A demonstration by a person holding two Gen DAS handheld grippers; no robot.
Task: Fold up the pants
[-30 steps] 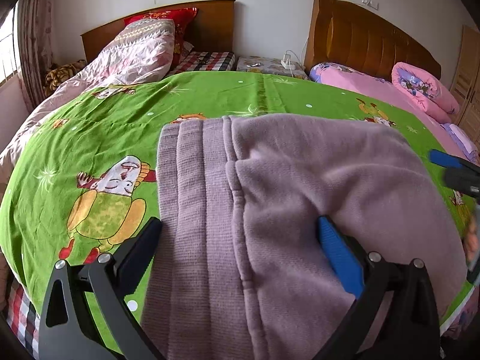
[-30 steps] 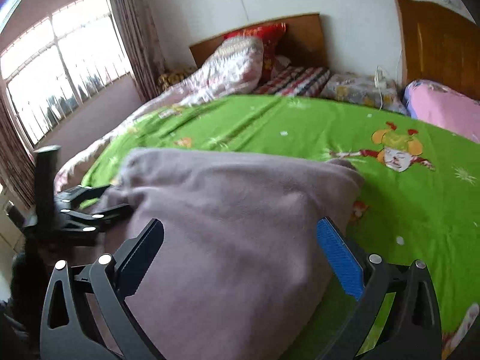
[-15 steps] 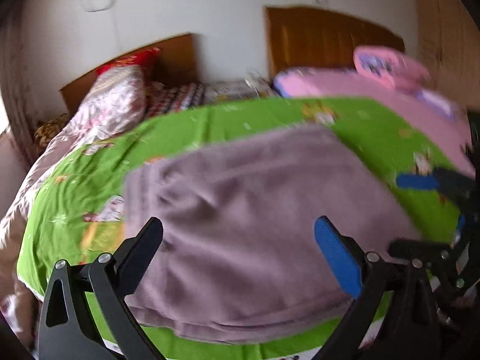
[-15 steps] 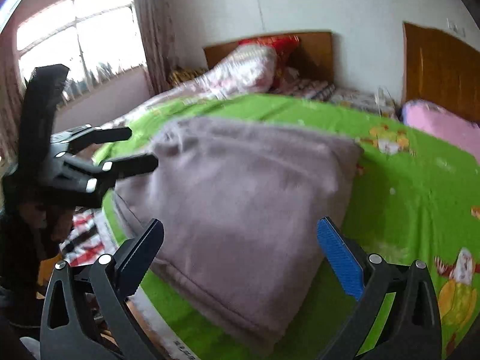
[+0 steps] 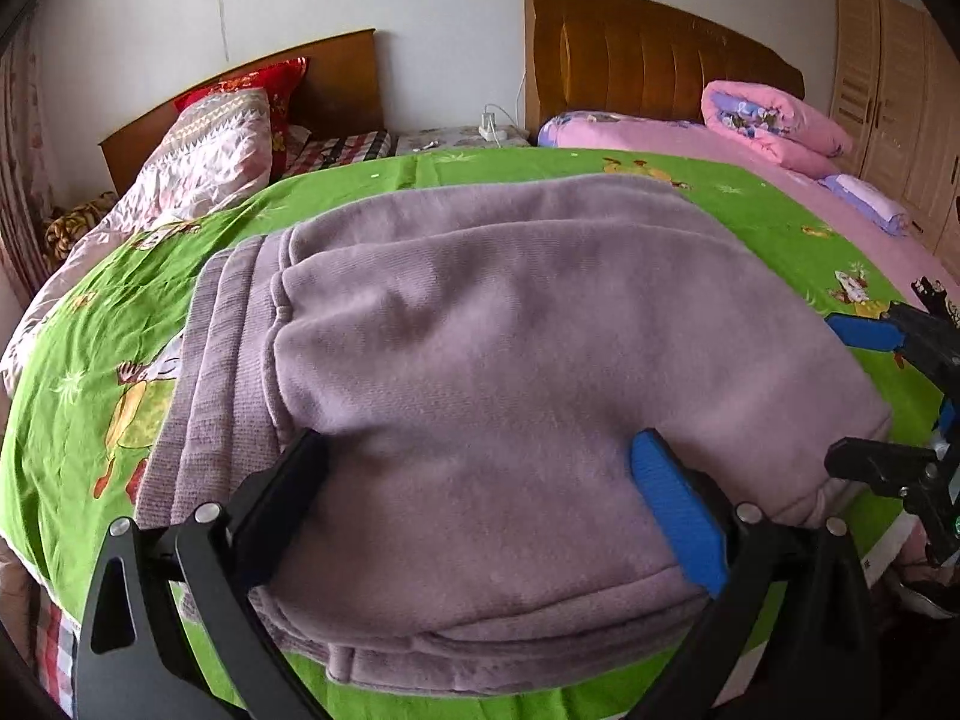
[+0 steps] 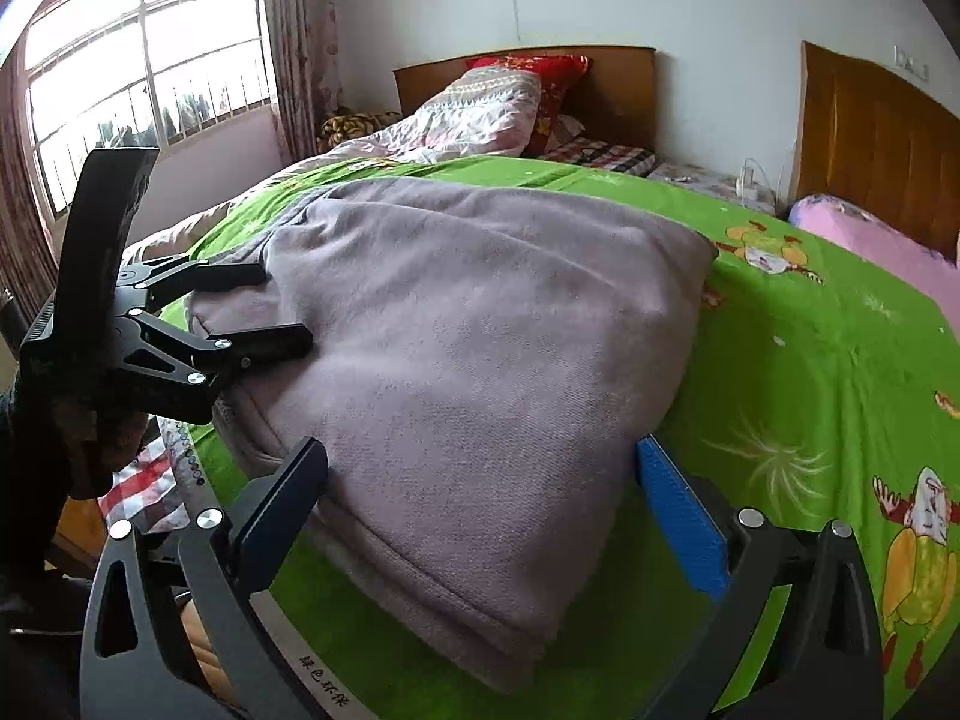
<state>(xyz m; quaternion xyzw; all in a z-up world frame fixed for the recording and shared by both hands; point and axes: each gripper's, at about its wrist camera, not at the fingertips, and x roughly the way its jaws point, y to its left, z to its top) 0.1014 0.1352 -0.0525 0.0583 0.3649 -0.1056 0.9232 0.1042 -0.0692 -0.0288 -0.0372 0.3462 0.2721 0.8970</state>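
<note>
The mauve knit pants (image 5: 492,360) lie folded in a thick stack on the green cartoon bedsheet (image 5: 90,360), near the bed's front edge; they also show in the right wrist view (image 6: 480,330). Their ribbed waistband (image 5: 222,348) is at the left. My left gripper (image 5: 480,480) is open, its fingers spread over the near edge of the stack, empty. My right gripper (image 6: 480,480) is open and empty over the stack's right end. Each gripper shows in the other's view: the right one (image 5: 894,396), the left one (image 6: 252,312).
A second bed with pink bedding (image 5: 690,132) and a rolled pink quilt (image 5: 774,120) is at the right. A patterned quilt (image 5: 204,162) and red pillow (image 5: 264,84) lie at the back left. A window (image 6: 138,90) is on the left wall. A wardrobe (image 5: 900,90) stands far right.
Both grippers have pulled back from the stack and swung round, then come in low again over its near edge. The pants lie as they were, both grippers stay open.
</note>
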